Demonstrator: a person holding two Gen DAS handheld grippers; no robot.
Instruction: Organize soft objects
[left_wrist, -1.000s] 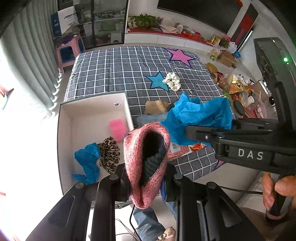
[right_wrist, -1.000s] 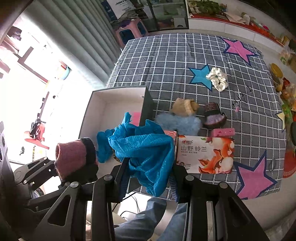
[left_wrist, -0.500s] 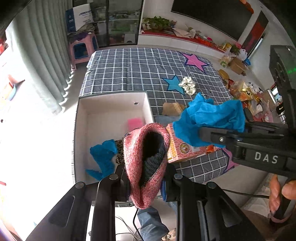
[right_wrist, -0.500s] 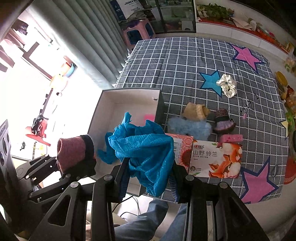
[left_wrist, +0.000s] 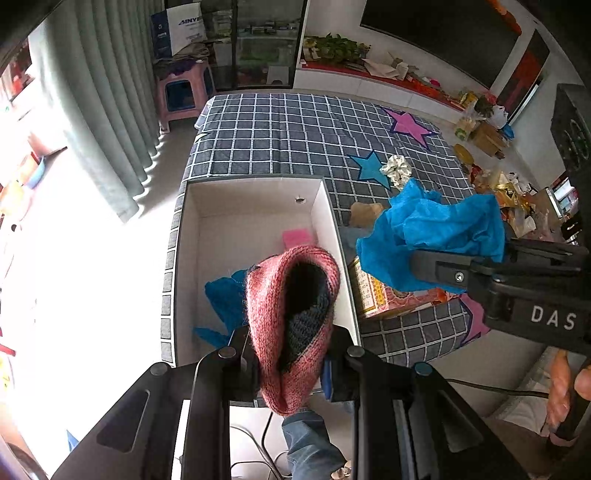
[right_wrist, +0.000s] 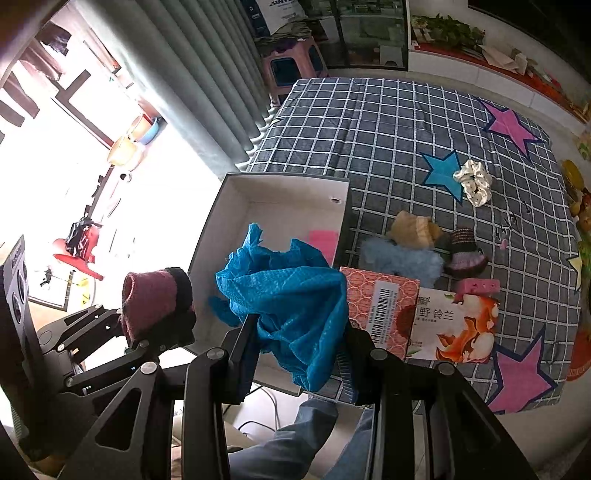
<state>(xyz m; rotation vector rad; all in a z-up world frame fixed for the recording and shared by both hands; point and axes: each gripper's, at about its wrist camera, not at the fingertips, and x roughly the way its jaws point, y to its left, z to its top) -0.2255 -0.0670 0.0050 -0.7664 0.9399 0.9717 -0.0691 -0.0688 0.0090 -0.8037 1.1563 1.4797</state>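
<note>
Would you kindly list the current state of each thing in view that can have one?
Left tool: shut on pink knit hat, held above the box.
Right tool: shut on blue cloth, held up.
White box: open, holding a blue cloth and pink sponge.
Tissue pack: lying flat on the checked bedspread.
Scrunchie: lying loose on the bedspread.

Both grippers have travelled sideways toward the white box (left_wrist: 255, 206). In the left wrist view the box, formerly off to the left of the fingers (left_wrist: 240, 350), now lies directly beyond them, behind the pink knit hat (left_wrist: 291, 332). In the right wrist view the box has drawn closer behind the blue cloth (right_wrist: 295, 306).
</note>
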